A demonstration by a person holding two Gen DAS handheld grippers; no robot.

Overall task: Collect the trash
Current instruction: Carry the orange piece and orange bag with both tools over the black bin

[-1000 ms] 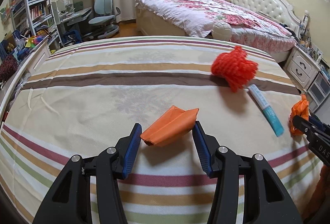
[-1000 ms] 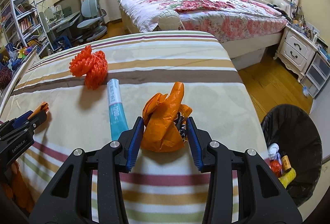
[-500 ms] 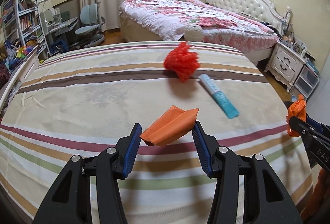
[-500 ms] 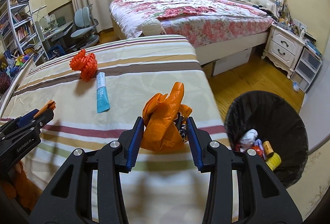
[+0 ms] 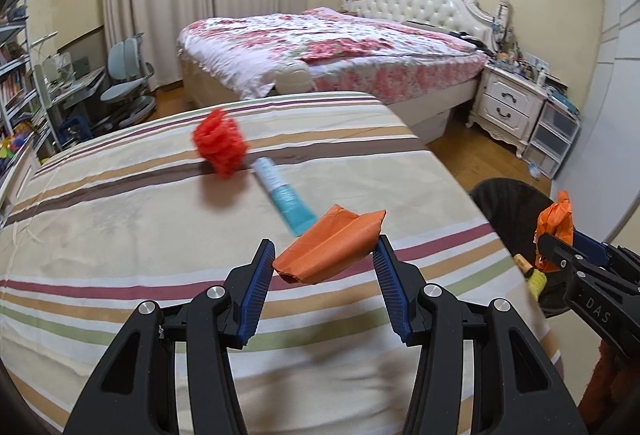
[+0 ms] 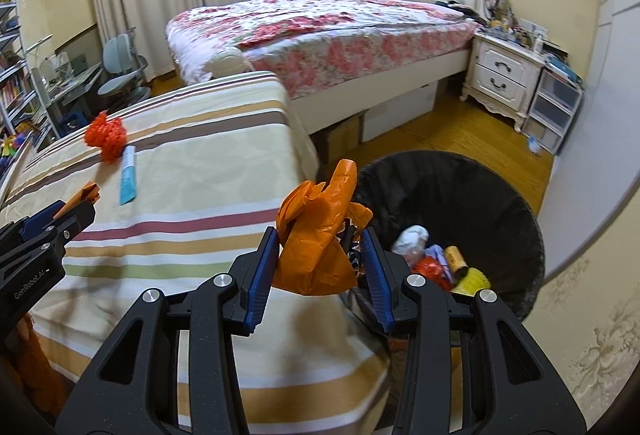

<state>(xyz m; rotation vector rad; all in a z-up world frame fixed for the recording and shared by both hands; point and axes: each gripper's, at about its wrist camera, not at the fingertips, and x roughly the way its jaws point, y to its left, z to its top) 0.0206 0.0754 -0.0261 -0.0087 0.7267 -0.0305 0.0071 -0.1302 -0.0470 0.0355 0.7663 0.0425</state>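
My left gripper (image 5: 324, 255) is shut on a folded orange paper (image 5: 332, 245), held above the striped bedspread (image 5: 120, 235). My right gripper (image 6: 320, 255) is shut on a crumpled orange plastic bag (image 6: 316, 235), held at the bed's right edge, just left of the black trash bin (image 6: 480, 187), which holds several pieces of trash. The bin also shows in the left wrist view (image 5: 508, 203). A red mesh ball (image 5: 220, 145) and a blue-white tube (image 5: 282, 197) lie on the bedspread; both also show in the right wrist view, the ball (image 6: 106, 133) and the tube (image 6: 128, 181).
A second bed with a floral cover (image 6: 320, 23) stands behind, across a strip of wooden floor (image 6: 460, 131). A white nightstand (image 6: 500, 75) and drawer unit stand at the right. A desk chair (image 5: 128, 83) and shelves stand at the far left.
Both grippers have swung right and away from the bed with their loads. The trash bin has come closer and larger in the right wrist view, and now shows in the left wrist view.
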